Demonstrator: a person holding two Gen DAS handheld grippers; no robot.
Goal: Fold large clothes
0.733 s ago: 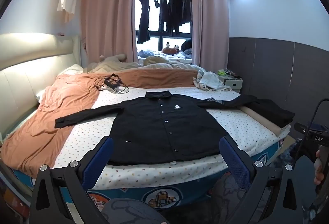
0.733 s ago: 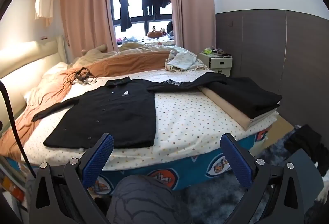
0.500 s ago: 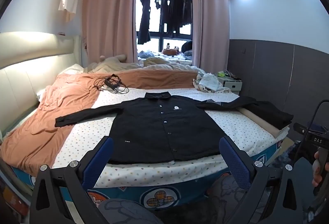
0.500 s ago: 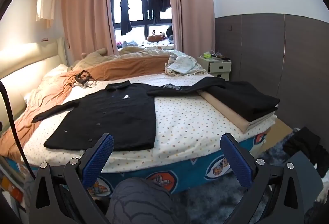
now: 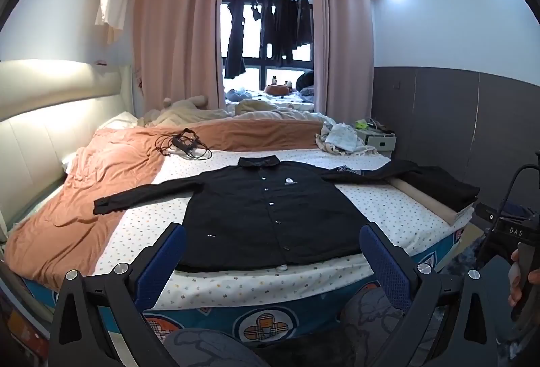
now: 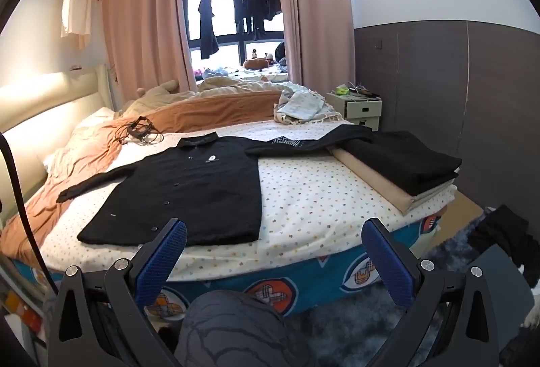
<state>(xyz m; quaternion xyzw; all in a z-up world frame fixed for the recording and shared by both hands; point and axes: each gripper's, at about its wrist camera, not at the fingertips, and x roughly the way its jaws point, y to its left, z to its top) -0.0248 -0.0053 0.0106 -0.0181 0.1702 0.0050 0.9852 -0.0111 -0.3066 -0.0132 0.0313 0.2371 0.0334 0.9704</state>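
Shirt [image 5: 270, 215] lies flat, buttoned, on bed [image 5: 398, 215]; hem near the front edge. Right sleeve seems to run onto the folded stack [image 6: 401, 164]. Left gripper [image 5: 270, 249] and right gripper [image 6: 273, 242] both spread, empty, short of the mattress edge.

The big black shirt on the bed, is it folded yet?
Not yet. The black button-up shirt lies flat on the dotted bed sheet, buttoned, sleeves spread. A stack of folded black and beige clothes already sits at the bed's right edge. The left gripper and right gripper are open and empty. All folds remain.
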